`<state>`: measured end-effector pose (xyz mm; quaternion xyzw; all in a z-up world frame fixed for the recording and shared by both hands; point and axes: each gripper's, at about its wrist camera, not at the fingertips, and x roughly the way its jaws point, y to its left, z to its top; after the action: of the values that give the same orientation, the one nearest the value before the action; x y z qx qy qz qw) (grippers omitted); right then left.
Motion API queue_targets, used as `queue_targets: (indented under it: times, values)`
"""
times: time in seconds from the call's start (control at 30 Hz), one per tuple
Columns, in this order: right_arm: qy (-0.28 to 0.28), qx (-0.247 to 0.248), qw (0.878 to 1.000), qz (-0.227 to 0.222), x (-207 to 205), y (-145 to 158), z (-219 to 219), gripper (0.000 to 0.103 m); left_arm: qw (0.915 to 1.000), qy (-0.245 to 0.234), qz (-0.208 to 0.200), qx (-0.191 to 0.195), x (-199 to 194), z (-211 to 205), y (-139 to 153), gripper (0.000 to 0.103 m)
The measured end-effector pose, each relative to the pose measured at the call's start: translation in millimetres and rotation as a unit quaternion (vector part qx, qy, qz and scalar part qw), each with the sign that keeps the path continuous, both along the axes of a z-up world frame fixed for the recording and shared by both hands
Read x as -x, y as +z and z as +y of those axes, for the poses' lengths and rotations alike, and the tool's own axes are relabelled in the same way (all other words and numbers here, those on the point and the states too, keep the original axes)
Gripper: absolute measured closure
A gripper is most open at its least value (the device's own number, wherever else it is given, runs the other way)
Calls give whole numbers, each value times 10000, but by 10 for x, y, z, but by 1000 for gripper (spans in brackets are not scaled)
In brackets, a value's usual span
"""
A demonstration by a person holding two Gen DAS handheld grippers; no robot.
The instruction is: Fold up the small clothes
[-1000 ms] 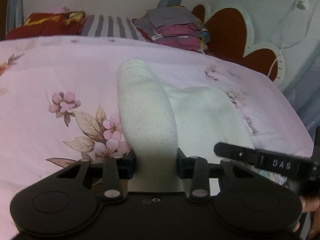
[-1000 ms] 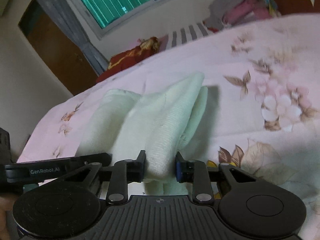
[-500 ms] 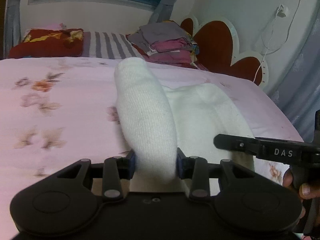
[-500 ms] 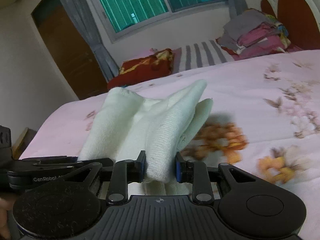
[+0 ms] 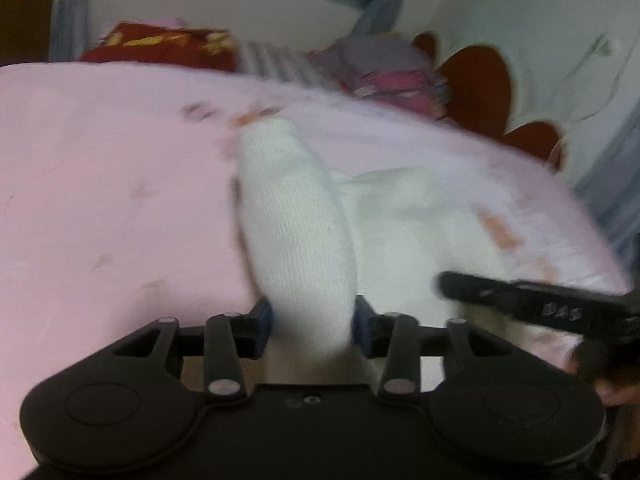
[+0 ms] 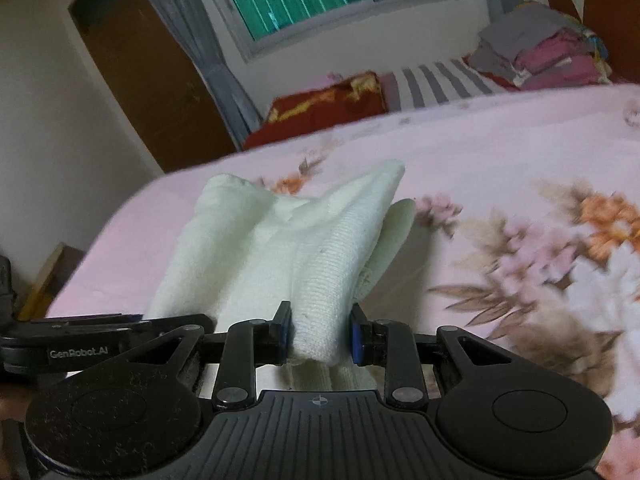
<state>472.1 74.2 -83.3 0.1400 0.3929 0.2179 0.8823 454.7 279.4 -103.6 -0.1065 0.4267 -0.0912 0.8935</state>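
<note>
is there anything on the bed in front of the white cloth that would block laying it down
Nothing visible does. The white cloth hangs between both tools, and the pink floral bedspread ahead of it is bare. The stack of folded clothes and the red pillow lie far off, at the head of the bed.

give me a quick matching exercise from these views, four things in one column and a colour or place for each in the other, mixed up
Things:
1. knit garment
2. bedsheet
3. pile of folded clothes
4. cushion

Descriptions:
A. dark red with yellow pattern, at the far edge of the bed
B. pink with a flower print
C. stacked by the headboard, grey on top
D. white, between the fingers of both grippers

Pairs: 1-D, 2-B, 3-C, 4-A
</note>
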Motion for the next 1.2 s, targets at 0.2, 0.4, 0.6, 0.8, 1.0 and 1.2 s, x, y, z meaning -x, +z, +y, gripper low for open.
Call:
queue_targets:
  times: [0.2,0.4,0.6,0.8,1.0,1.2]
  values:
    - [-148,855,9962,-93,-102,-401,128,52,9990,324,-273,141,92,138,-57,32]
    - [-455,992,9879,-1099,20,66,13,65,9918,158,-1266,-41,-63,39,310,74]
    - [250,1426,9868,-727,-424,-126,394,93,9957,-304,-795,-353,-386,-186,-52,77]
    - [228,2128,9753,-545,-497,-412,374,93,9925,-577,-967,-478,-244,-169,96,85]
    - [572,1646,9790,-1062,21,-86,356,93,9909,-870,-977,-305,31,-236,66,83]
    - [318,2136,9736,-744,12,-377,465,93,9929,-752,-876,-300,109,-307,-34,89]
